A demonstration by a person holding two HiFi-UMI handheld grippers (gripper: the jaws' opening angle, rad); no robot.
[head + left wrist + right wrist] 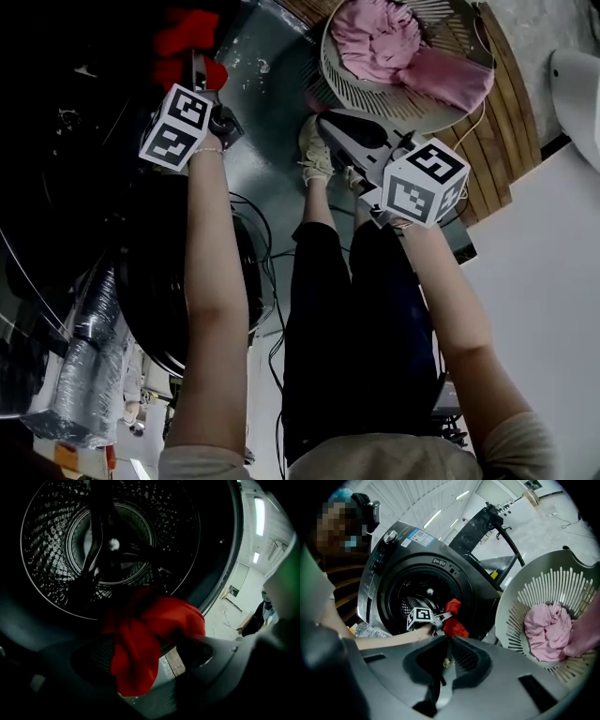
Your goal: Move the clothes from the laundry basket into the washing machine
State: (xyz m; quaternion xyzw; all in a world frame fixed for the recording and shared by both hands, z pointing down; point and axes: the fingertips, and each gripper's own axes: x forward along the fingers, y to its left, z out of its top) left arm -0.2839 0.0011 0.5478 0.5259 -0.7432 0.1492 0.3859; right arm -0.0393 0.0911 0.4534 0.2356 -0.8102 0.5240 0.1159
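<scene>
A red garment (140, 639) hangs between the wide-apart jaws of my left gripper (140, 660) at the mouth of the washing machine drum (112, 541); its pads do not press on the cloth. The head view shows that gripper (202, 70) and the red garment (187, 42) at the dark drum opening. From the right gripper view, the left gripper (440, 617) and the red garment (454, 618) sit at the machine's door opening (412, 592). My right gripper (449, 641) is shut and empty, held near the white laundry basket (511, 602), which holds pink clothes (548, 630).
The basket (328, 66) with pink clothes (394, 42) stands on a wooden pallet (497, 141) at upper right. The person's legs and shoes (314, 150) stand between machine and basket. The open round door (187, 309) hangs at lower left, with cables on the floor.
</scene>
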